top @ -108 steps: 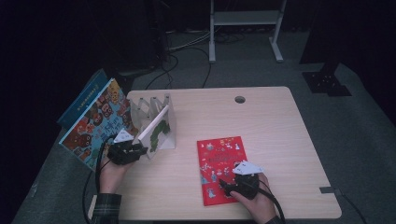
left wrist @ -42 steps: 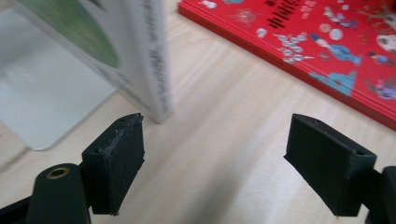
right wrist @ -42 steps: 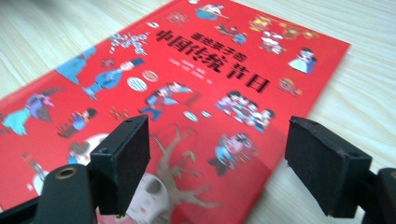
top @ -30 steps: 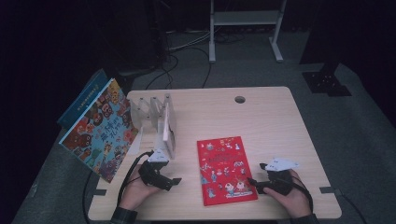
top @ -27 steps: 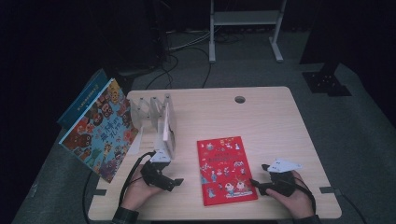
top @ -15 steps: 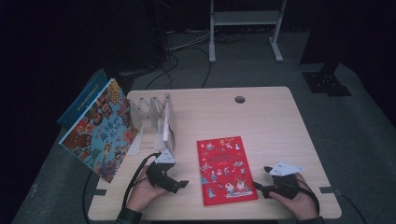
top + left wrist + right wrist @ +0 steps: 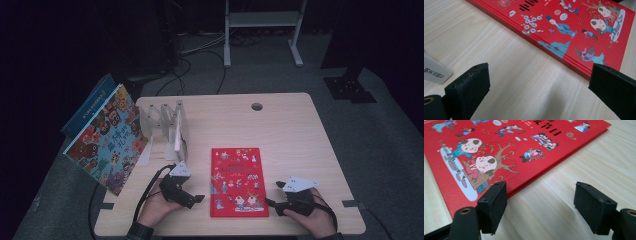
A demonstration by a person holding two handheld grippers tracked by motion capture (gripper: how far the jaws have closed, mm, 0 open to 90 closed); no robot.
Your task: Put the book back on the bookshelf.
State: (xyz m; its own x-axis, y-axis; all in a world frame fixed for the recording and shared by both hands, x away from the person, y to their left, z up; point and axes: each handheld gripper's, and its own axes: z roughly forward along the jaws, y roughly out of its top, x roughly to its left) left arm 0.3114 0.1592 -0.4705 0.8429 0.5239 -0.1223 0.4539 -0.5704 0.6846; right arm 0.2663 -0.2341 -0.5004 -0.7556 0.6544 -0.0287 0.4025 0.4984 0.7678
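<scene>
- Lying flat near the front edge of the table, the red book has its long axis running from the front edge toward the back edge
- The left claw is just beside the book's left long edge, near its front left corner; its jaws are spread wide, with only bare table between them
- In the left claw's own view, the book's edge runs on a slant across the picture, and its corner comes close to one jaw without touching it
- The right claw is just beside the book's front right corner; its jaws have just been closing, but they stand apart and pinch nothing
- In the right claw's own view, the book's edge runs on a slant, with one jaw just in front of the corner; I cannot tell if it touches the cover
- I judge the right claw to be nearer and better aimed, so the grip will probably come at the front right corner
- A rack with dividers stands by the left edge, with a big picture book leaning beside it, both well apart from the red book
</scene>
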